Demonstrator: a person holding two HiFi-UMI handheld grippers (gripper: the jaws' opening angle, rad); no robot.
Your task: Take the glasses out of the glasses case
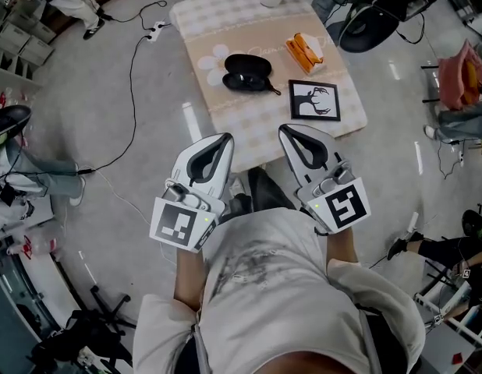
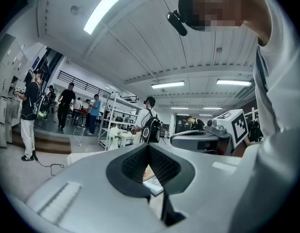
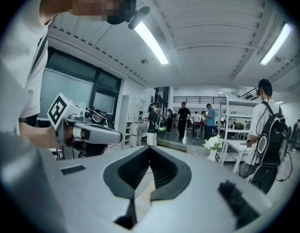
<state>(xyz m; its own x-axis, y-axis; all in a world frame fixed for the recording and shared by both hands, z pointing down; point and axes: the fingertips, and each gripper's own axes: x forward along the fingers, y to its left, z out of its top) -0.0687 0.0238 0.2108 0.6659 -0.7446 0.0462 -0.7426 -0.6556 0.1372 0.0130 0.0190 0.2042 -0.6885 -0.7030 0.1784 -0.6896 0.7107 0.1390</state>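
Glasses case (image 1: pixel 247 72): black, lying open near the middle of the table (image 1: pixel 225 29), both halves spread flat.
Glasses: most likely in the half nearer the table's front edge. A thin dark stem pokes out of it, but the frame itself is too dark to make out.
Handling: probably light, stiff and easily scratched. The lenses would smear and the stems would bend if twisted. The smooth shell may slide on the table's cloth.
Where to hold: best at the bridge or the stem hinge, never on a lens, with the other claw pinning the case's rim to the table.
Left gripper (image 1: pixel 225 139): clenched on nothing, pads meeting at the tip. It sits off the table's front edge and points level toward it.
Right gripper (image 1: pixel 287 130): also clenched and empty, just over the table's front edge, tipped slightly downward.
Arms: bent, elbows tucked, forearms running side by side toward the table.
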